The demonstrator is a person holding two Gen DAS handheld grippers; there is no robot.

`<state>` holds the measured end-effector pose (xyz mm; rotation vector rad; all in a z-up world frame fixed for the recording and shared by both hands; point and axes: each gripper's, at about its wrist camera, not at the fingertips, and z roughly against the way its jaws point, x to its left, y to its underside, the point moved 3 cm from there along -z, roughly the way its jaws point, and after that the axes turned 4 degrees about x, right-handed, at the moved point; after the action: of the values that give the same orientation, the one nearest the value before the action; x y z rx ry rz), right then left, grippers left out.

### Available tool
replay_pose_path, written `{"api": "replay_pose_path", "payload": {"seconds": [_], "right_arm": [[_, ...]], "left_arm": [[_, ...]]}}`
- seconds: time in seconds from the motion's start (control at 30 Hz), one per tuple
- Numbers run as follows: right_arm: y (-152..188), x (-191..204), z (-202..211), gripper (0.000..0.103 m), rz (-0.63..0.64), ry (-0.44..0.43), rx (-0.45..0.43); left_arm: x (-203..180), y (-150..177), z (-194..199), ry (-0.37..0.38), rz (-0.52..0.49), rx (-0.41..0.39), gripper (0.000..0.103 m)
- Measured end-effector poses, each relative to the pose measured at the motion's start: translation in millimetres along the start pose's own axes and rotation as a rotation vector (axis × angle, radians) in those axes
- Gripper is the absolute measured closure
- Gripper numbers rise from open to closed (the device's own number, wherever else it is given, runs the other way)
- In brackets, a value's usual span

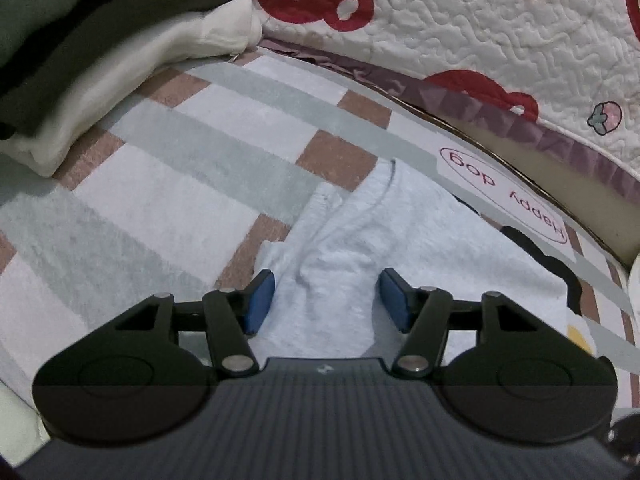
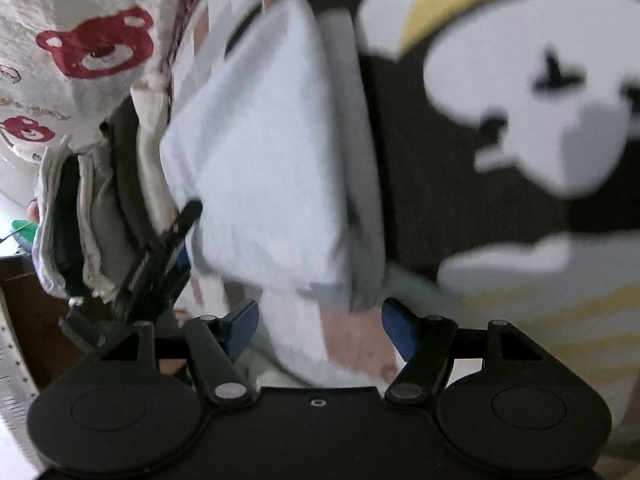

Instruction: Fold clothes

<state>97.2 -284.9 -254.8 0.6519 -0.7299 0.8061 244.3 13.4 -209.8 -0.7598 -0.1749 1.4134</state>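
A folded pale blue-white garment [image 1: 384,248] lies flat on a checked mat [image 1: 168,168]. My left gripper [image 1: 327,300] hovers low over its near edge, open, blue pads either side of a crease, nothing held. In the blurred right wrist view the same pale garment [image 2: 264,160] shows as a folded block. My right gripper [image 2: 319,330] is open just short of its near edge, with nothing between the pads. The other gripper [image 2: 160,256] appears at the garment's left side.
A stack of folded clothes [image 1: 80,60], grey, dark and cream, sits at the mat's far left. A white quilt with red bears [image 1: 480,32] borders the far side. A dog picture [image 2: 540,112] covers the mat to the right.
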Motion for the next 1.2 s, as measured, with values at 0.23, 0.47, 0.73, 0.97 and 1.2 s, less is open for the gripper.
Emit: {"api": "replay_pose_path", "payload": {"seconds": [0.23,0.47,0.73,0.97,1.2], "right_arm": [[13.3,-4.3,7.9,0.03,0.015,-0.086,-0.352],[4.4,12.5,10.9,0.083,0.212,-0.024,-0.424],[3.6,77.0,28.8,0.083,0.604,0.143,-0.363],[-37.7,34.8,38.3,0.074,0.335,0.129,-0.315],[-53.5,29.2,31.0,0.045,0.372,0.203,-0.424]], "left_arm": [[0.6,0.1,-1.5,-0.015,0.007,0.004,0.041],[4.7,1.0,-0.1,-0.033,0.014,-0.007,0.038],[9.7,-2.5,15.1,-0.169,-0.054,-0.065,0.037],[61.2,5.9,11.5,0.052,0.397,0.059,0.036],[70.1,36.6,39.6,0.208,0.654,0.118,0.031]]}}
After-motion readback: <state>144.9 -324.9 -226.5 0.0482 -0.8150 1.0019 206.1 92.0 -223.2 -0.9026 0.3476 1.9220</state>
